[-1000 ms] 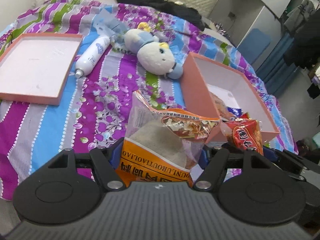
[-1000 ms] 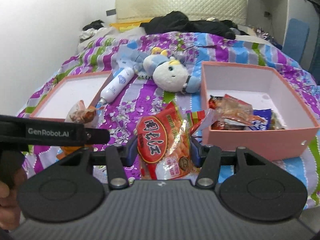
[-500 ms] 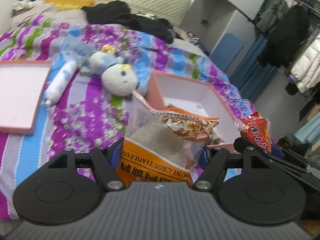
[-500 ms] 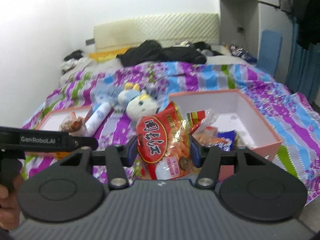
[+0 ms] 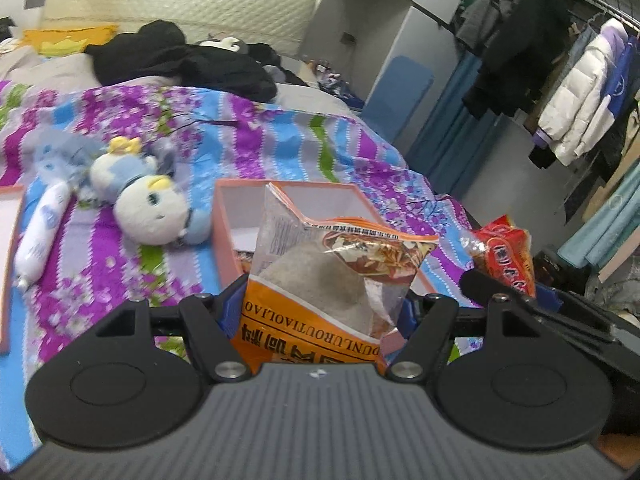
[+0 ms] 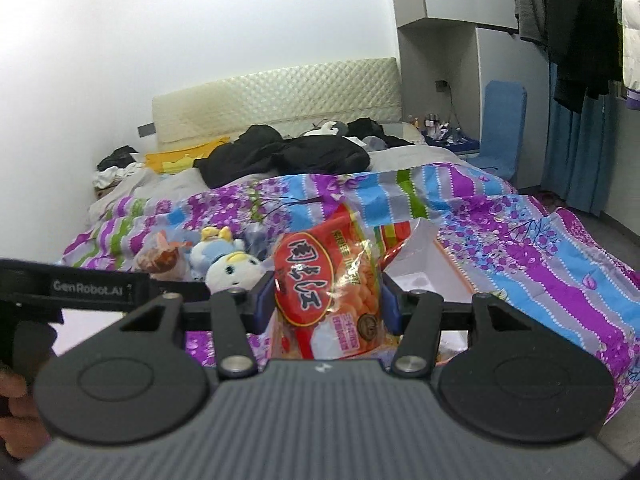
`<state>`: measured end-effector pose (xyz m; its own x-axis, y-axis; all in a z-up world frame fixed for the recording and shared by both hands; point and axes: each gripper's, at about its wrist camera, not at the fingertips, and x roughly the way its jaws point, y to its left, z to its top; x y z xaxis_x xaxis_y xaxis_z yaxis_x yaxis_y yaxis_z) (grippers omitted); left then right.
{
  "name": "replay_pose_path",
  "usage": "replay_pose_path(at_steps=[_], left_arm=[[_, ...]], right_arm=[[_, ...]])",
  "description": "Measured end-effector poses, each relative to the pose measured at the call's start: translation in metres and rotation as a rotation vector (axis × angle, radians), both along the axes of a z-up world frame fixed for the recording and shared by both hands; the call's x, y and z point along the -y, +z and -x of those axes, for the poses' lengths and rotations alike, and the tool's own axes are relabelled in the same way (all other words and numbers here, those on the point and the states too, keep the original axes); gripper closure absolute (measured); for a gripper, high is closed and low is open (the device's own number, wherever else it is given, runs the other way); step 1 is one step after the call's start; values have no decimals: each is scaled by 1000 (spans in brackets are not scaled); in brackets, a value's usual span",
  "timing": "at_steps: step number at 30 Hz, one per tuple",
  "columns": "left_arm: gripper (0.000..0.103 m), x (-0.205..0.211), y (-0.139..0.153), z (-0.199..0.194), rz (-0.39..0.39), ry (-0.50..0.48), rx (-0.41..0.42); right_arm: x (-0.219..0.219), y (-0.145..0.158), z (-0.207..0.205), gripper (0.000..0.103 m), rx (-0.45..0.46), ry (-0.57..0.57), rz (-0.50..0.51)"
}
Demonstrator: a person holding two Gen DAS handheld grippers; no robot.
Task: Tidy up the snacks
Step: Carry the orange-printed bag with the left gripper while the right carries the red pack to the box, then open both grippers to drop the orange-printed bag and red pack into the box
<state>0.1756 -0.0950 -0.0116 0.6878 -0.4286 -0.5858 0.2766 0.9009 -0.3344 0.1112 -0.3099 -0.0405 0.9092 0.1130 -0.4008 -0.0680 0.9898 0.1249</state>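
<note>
Both my hands have come up and away from the bed since a second ago, so the striped purple, blue and green floral bedspread [image 5: 280,136] now sits lower and further off in both views, and the wardrobe side of the room has swung in on the right.

Going left to right in the left wrist view: the edge of a flat pink box lid [image 5: 10,264] at the far left, then a white tube-shaped bottle [image 5: 40,236] lying beside it, then a white and blue plush toy [image 5: 148,204] on its side. Just right of the toy is the open pink cardboard box [image 5: 224,232], white inside. In front of it, my left gripper [image 5: 320,304] is pinching an orange and clear crinkly snack bag [image 5: 332,280] by its sides, both blue pads pressed into the bag, held up in the air. Further right you can see the red packet of my other hand poking up, with jackets on a clothes rail [image 5: 560,80] behind.

In the right wrist view: my left gripper's black body crosses the left edge, with a bit of my hand [image 6: 14,412] under it. In the middle, my right gripper [image 6: 326,300] is clamped on a red plastic snack packet with orange puffs [image 6: 328,292], also lifted clear of the bed. The pink box peeks out right behind it.
</note>
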Motion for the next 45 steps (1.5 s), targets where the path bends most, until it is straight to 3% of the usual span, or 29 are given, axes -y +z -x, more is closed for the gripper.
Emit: replay_pose_path(at_steps=[7,17,23,28,33,38,41,45], left_arm=[[28,39,-18,-73,-23,-35,-39],[28,74,-81,-177,-100,-62,-139],[28,85,-117,-217,-133,-75,-192],[28,86,-137,-233,-143,-82,-233],[24,84,-134,-232,-165,-75,-222],[19,73,-114,-216,-155,-66,-187],[16,68,-96,-200,-162,-55,-160],[16,58,-69,-173,-148,-47,-124]], right_arm=[[24,-21,-54,47,-51,-14,-4],[46,-85,-137,47,-198,-20,-38],[50,-117,-172,45,-274,-20,-51],[51,-138,-190,45,-332,-6,-63],[53,-140,-192,36,-345,-39,-83],[51,-131,-180,34,-367,-64,-99],[49,-121,-166,20,-350,-74,-93],[46,-101,-148,18,-319,-81,-97]])
